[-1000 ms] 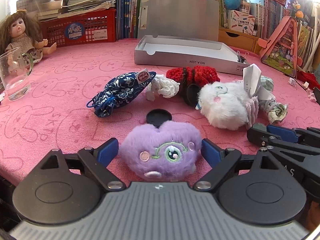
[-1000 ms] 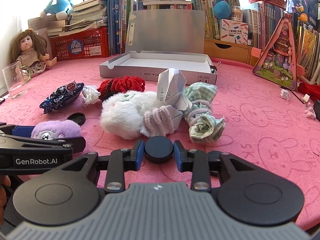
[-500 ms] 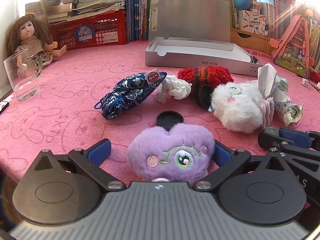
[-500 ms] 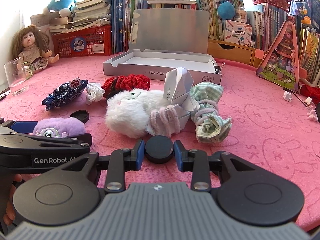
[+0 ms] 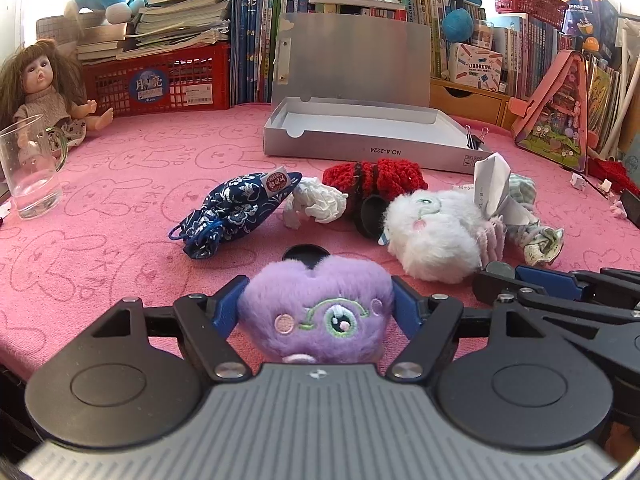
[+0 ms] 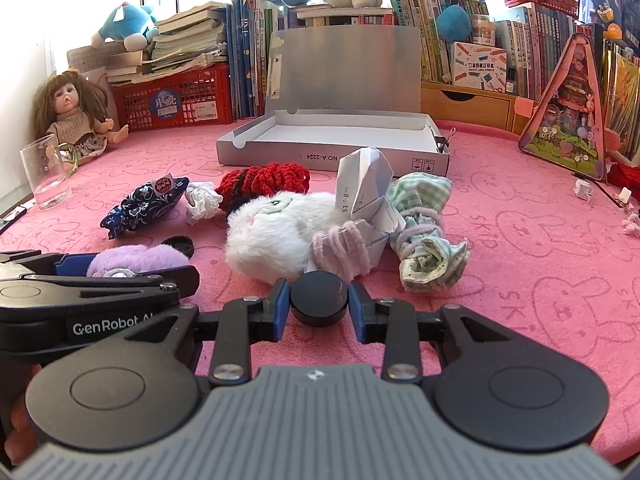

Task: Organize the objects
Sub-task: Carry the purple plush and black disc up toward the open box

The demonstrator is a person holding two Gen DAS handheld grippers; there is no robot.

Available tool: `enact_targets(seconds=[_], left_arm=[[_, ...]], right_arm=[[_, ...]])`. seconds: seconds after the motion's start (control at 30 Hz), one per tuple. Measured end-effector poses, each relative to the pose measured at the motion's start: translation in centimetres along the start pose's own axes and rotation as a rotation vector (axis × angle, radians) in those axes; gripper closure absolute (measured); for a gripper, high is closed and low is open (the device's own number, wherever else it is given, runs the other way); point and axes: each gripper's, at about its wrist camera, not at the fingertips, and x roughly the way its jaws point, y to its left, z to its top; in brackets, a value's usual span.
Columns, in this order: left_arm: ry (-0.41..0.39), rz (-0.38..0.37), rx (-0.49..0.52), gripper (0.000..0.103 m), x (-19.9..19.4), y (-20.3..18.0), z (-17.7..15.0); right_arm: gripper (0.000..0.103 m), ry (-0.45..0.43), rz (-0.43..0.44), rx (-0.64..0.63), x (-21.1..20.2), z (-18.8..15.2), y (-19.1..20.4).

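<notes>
A purple plush heart sits between the fingers of my left gripper. Its jaws are closing and both blue pads touch the plush's sides. My right gripper is shut on a black round cap, just in front of the white plush. An open silver box stands at the back with its lid upright. In front of it lie a blue patterned pouch, a white crumpled piece, a red knit piece, folded paper and green checked cloth.
A flat black lid lies just beyond the purple plush. A glass mug and a doll are at the left, a red crate and books along the back, and a pink triangular toy at the right.
My left gripper's fingers have drawn in from wide apart until they meet the sides of the purple plush. My right gripper has kept its hold on the black cap and stayed put.
</notes>
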Motion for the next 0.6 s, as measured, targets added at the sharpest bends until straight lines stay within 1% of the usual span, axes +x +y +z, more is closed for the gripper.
enact_targets(seconds=[0.13, 0.27, 0.43, 0.6], left_arm=[[0.003, 0.004, 0.008, 0.025, 0.0, -0.1, 0.2], [0.009, -0.008, 0.014, 0.025, 0.0, -0.1, 0.7], [-0.006, -0.028, 0.009, 0.024, 0.0, 0.0, 1.7], [-0.023, -0.036, 0.026, 0.024, 0.1, -0.3, 2.9]], right_arm=[[0.065, 0.000, -0.003, 0.000, 0.0, 0.1, 0.0], [0.065, 0.000, 0.003, 0.009, 0.0, 0.2, -0.1], [0.065, -0.011, 0.007, 0.026, -0.1, 1.2, -0.5], [0.065, -0.018, 0.011, 0.050, -0.1, 2.2, -1.1]])
